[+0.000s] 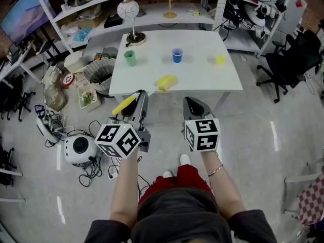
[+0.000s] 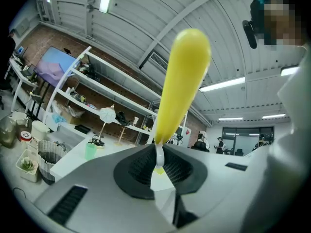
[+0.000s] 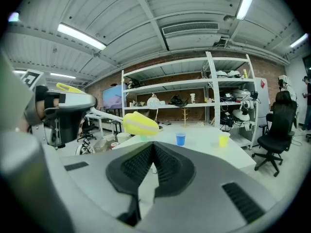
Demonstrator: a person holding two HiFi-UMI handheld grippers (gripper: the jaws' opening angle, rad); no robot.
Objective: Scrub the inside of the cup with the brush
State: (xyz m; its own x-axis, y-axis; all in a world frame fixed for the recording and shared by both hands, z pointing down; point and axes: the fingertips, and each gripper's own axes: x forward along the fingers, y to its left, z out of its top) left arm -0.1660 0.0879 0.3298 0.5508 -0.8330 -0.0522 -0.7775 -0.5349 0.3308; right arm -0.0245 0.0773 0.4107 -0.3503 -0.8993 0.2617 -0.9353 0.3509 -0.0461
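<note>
My left gripper (image 1: 140,97) is shut on a yellow-handled brush (image 1: 125,104). In the left gripper view the handle (image 2: 182,81) sticks up and away from the closed jaws (image 2: 158,161). My right gripper (image 1: 191,103) is shut with nothing in it, its jaws (image 3: 153,161) closed on each other. Both hang over the floor, short of the white table (image 1: 202,80). On the table stand a green cup (image 1: 130,57), a blue cup (image 1: 177,55) and a yellow cup (image 1: 219,59). A yellow rounded object (image 1: 167,82) lies at the front edge.
A globe lamp (image 1: 132,14) stands at the table's back left. A ribbed bin (image 1: 99,75), boxes, cables and a round white device (image 1: 81,147) crowd the floor to the left. Shelving runs behind the table. Black office chairs (image 1: 291,59) stand at the right.
</note>
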